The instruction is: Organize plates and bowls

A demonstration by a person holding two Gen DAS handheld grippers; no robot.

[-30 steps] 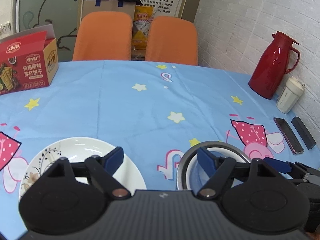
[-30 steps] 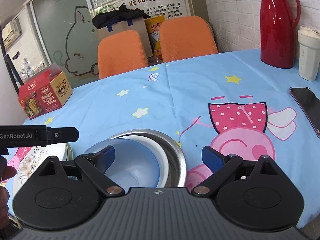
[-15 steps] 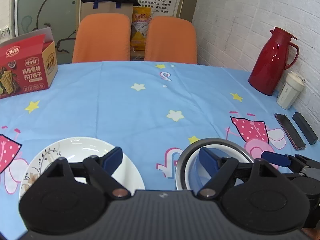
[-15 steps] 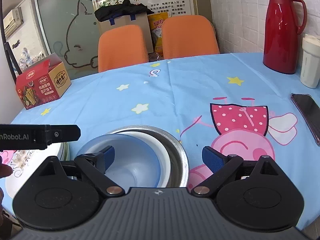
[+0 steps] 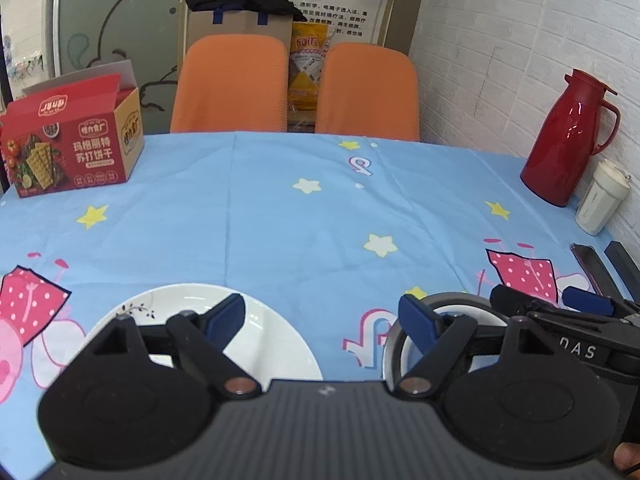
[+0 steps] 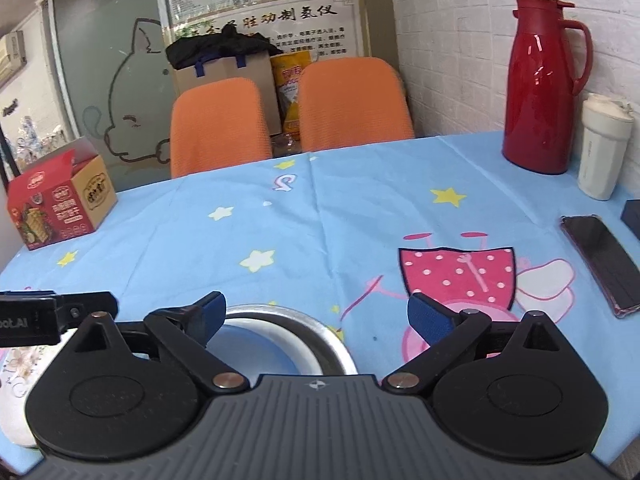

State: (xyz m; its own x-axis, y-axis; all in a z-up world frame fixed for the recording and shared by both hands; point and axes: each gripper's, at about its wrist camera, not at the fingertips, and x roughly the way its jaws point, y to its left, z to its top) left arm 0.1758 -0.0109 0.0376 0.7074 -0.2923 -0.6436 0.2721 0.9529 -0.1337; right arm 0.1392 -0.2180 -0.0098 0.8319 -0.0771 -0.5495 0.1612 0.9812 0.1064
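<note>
A white plate with a flower pattern (image 5: 276,344) lies on the blue tablecloth at the near left; it also shows in the right wrist view (image 6: 16,364). To its right stands a steel bowl (image 5: 460,300) with a white bowl and a blue bowl nested inside (image 6: 264,352). My left gripper (image 5: 322,318) is open and empty, above the cloth between the plate and the steel bowl. My right gripper (image 6: 316,314) is open and empty, above the steel bowl's right rim (image 6: 324,336).
A red biscuit box (image 5: 72,148) stands at the far left. A red thermos jug (image 6: 540,92) and a white tumbler (image 6: 604,148) stand at the far right by the wall. A phone (image 6: 600,260) lies at the right. Two orange chairs (image 5: 232,84) stand behind the table.
Both grippers have pulled back and risen a little. The bowls and plate now sit lower in both views. Both grippers stay open.
</note>
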